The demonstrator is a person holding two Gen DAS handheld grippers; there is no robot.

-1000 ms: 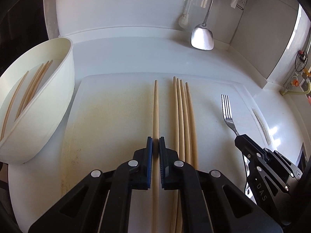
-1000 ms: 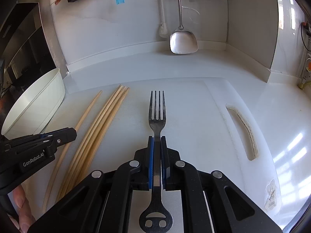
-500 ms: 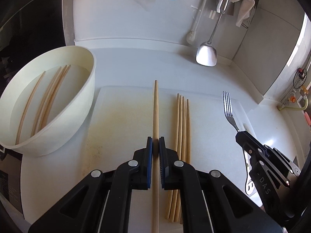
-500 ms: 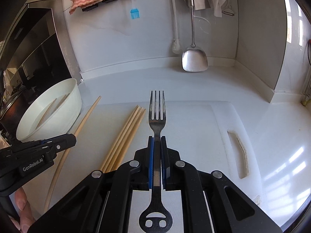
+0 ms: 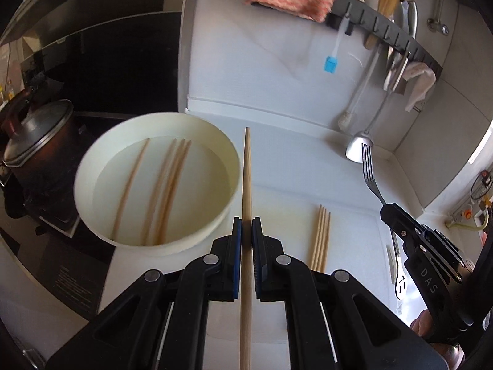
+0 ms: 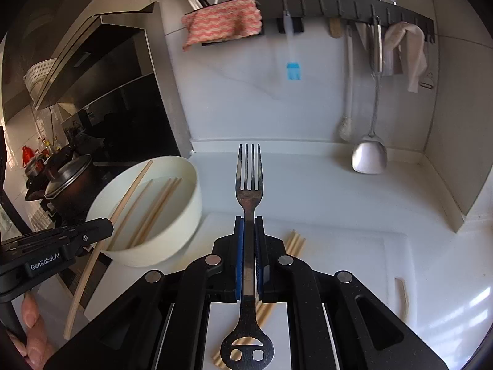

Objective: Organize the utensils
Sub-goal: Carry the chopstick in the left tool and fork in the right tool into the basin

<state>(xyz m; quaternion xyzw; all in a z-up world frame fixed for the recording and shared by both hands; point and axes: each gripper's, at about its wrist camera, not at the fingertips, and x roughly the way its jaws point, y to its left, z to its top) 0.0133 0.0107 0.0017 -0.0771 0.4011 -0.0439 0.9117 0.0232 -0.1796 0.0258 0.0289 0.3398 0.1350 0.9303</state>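
My left gripper (image 5: 246, 231) is shut on a wooden chopstick (image 5: 246, 172) and holds it in the air beside the right rim of a white bowl (image 5: 92, 222). Several chopsticks (image 5: 166, 185) lie in the bowl. My right gripper (image 6: 249, 231) is shut on a metal fork (image 6: 249, 182), held up above the white cutting board (image 6: 354, 246). A bundle of chopsticks (image 5: 320, 237) lies on the board, seen also in the right wrist view (image 6: 294, 242). The left gripper (image 6: 61, 246) with its chopstick (image 6: 92, 256) shows at the left of the right wrist view.
A dark lidded pot (image 5: 34, 148) stands on the stove left of the bowl. A wall rack (image 6: 339, 6) holds a red cloth (image 6: 222, 21), a blue brush (image 6: 292, 71), a white cloth and a steel spatula (image 6: 369, 154). Walls close the right corner.
Both grippers have risen from the board with the chopstick and the fork. The left one has moved left towards the bowl. The bundle stays on the board.
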